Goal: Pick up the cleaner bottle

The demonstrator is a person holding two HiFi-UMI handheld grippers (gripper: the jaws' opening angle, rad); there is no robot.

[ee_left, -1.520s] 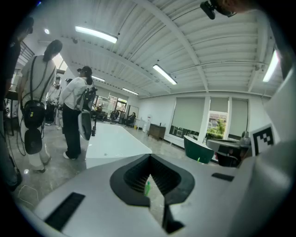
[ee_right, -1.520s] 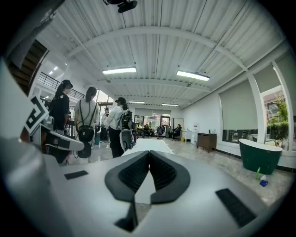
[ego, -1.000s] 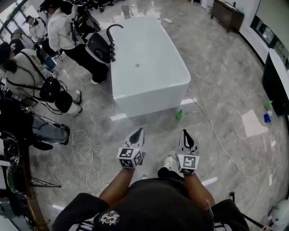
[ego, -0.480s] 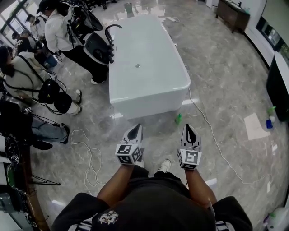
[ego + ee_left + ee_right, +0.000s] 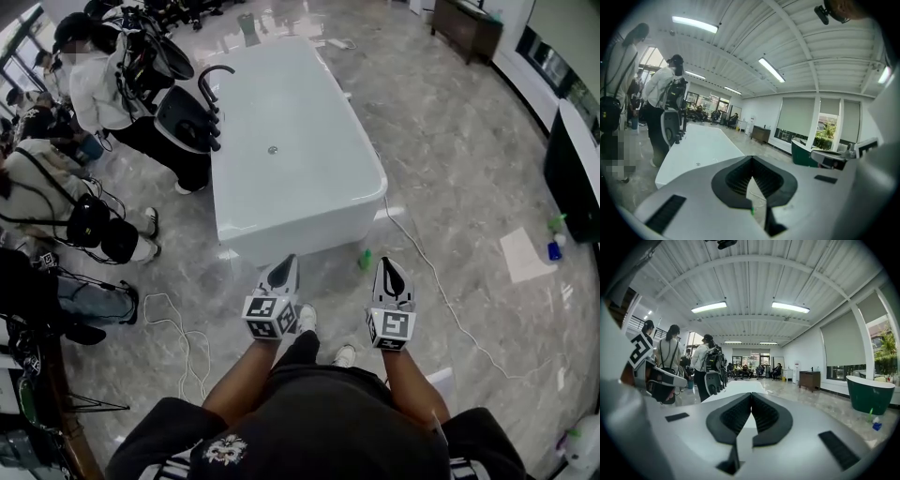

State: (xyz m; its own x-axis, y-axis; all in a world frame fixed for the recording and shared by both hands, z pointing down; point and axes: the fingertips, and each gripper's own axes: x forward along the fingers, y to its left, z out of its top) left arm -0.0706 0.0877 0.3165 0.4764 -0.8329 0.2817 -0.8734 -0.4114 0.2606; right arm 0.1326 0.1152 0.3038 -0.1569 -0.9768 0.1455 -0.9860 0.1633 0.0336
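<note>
The cleaner bottle (image 5: 366,259) is small and green and stands on the grey floor by the near end of the white bathtub (image 5: 291,159). My left gripper (image 5: 290,261) is held out left of the bottle, jaws together and empty. My right gripper (image 5: 388,264) hangs just right of the bottle and a little nearer me, also shut with nothing in it. In the left gripper view the left gripper (image 5: 751,163) points past the bathtub (image 5: 701,150), and a sliver of green shows low between its jaws. In the right gripper view the right gripper (image 5: 751,396) hides the bottle.
Several people (image 5: 94,84) with bags stand left of the bathtub. A white cable (image 5: 441,281) runs across the floor on the right, another cable (image 5: 183,328) loops at left. A green bottle (image 5: 557,222) and a blue bottle (image 5: 554,250) sit by a dark tub (image 5: 869,393) at far right.
Both grippers have been carried forward toward the bathtub, so the green bottle now lies close between them. Their jaws have stayed shut.
</note>
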